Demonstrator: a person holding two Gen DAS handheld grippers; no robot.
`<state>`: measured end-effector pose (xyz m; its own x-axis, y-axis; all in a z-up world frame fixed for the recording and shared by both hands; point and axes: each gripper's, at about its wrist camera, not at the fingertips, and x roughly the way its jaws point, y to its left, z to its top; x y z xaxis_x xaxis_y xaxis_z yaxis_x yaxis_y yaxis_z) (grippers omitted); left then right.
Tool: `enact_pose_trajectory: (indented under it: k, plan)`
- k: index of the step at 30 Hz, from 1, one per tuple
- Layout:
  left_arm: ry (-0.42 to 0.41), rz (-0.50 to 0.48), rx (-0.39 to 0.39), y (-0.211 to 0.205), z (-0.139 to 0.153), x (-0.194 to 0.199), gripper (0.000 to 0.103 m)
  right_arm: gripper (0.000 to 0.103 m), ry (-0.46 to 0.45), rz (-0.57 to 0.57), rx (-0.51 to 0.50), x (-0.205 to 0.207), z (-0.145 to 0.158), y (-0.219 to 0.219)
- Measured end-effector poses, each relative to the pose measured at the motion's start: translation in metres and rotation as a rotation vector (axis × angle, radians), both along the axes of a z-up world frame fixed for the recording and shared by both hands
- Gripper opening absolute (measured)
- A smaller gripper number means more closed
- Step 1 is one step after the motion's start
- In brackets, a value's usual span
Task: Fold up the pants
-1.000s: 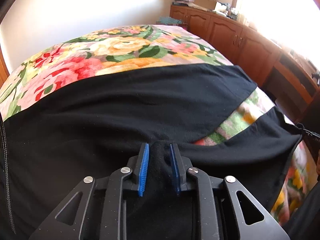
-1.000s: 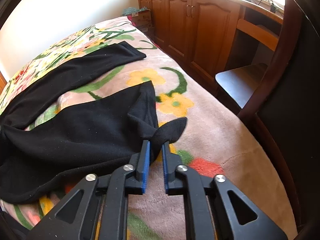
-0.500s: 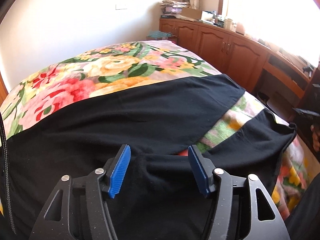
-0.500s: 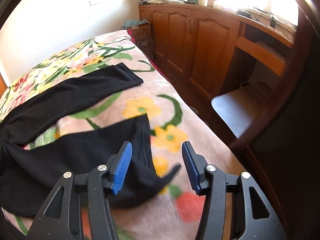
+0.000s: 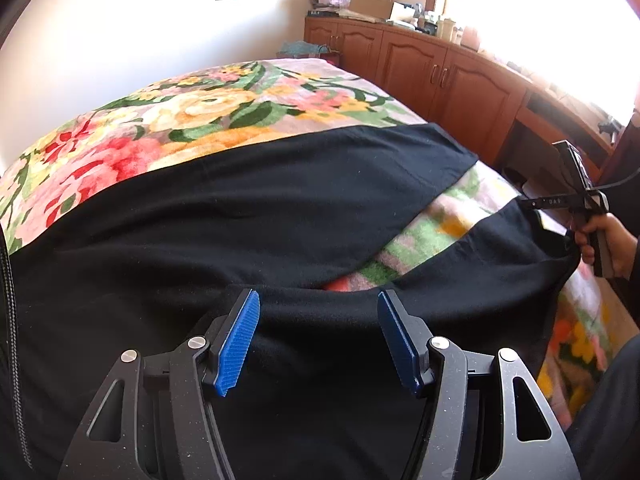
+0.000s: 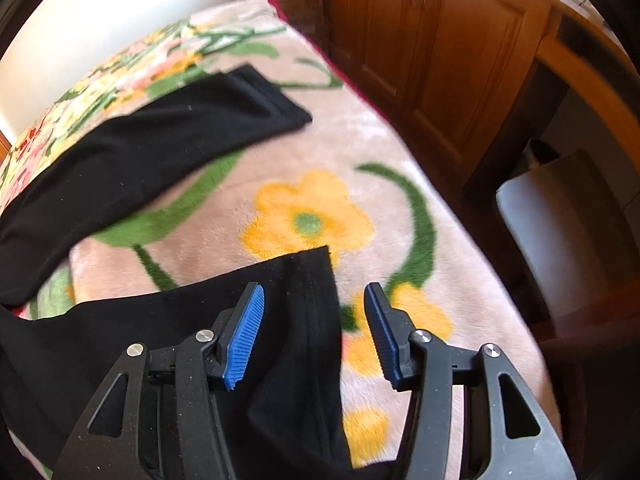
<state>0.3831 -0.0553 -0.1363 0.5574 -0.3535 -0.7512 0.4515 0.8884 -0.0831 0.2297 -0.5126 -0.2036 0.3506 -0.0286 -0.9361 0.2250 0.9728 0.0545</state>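
Jaws: we hold left gripper (image 5: 318, 342) and right gripper (image 6: 314, 334) spread wide, gripping nothing | black pants (image 5: 248, 216) lie mid-frame across floral blanket (image 5: 192, 120), near hem (image 6: 316, 300) between right pads.

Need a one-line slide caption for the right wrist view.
Open right claw above the hem of one black pants leg on a floral blanket.
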Motion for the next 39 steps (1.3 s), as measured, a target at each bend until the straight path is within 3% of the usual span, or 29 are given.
enact_pose_trajectory:
  k: [4, 6, 8, 12, 14, 17, 20, 25, 32, 33, 39]
  plan:
    - [-0.002, -0.012, 0.014, -0.004, 0.000, -0.001, 0.064, 0.051, 0.044, 0.002, 0.009, 0.008, -0.014, -0.001]
    - [0.002, -0.014, 0.017, -0.005, -0.002, -0.002, 0.064, 0.025, 0.036, 0.015, 0.015, 0.009, -0.013, 0.000]
    - [0.007, -0.012, 0.022, -0.005, -0.003, -0.002, 0.064, 0.011, 0.006, 0.035, -0.064, 0.008, -0.004, 0.007]
    - [0.005, -0.007, 0.022, -0.004, -0.003, -0.003, 0.064, 0.006, -0.099, 0.034, -0.184, 0.014, 0.027, 0.013]
    - [0.007, -0.003, 0.017, -0.003, -0.002, -0.003, 0.064, 0.006, -0.129, 0.005, -0.219, 0.026, 0.040, 0.009]
    - [0.011, 0.002, 0.013, -0.004, -0.004, -0.002, 0.064, 0.006, -0.119, -0.021, -0.227, 0.050, 0.046, -0.003]
    - [0.013, 0.005, 0.013, -0.004, -0.006, -0.001, 0.064, 0.006, -0.106, -0.049, -0.299, 0.070, 0.046, -0.007]
    - [0.020, 0.011, 0.014, -0.005, -0.007, 0.000, 0.064, 0.006, -0.112, -0.085, -0.260, 0.078, 0.046, -0.012]
    - [0.008, 0.022, -0.002, -0.003, -0.001, -0.002, 0.064, 0.008, -0.132, 0.002, -0.161, 0.033, 0.045, 0.012]
    - [0.002, 0.024, -0.002, -0.002, 0.001, -0.003, 0.064, 0.018, -0.125, -0.001, -0.150, 0.023, 0.043, 0.014]
    - [-0.022, 0.028, -0.003, 0.002, 0.004, -0.011, 0.064, 0.037, -0.075, -0.039, -0.136, -0.043, 0.026, 0.001]
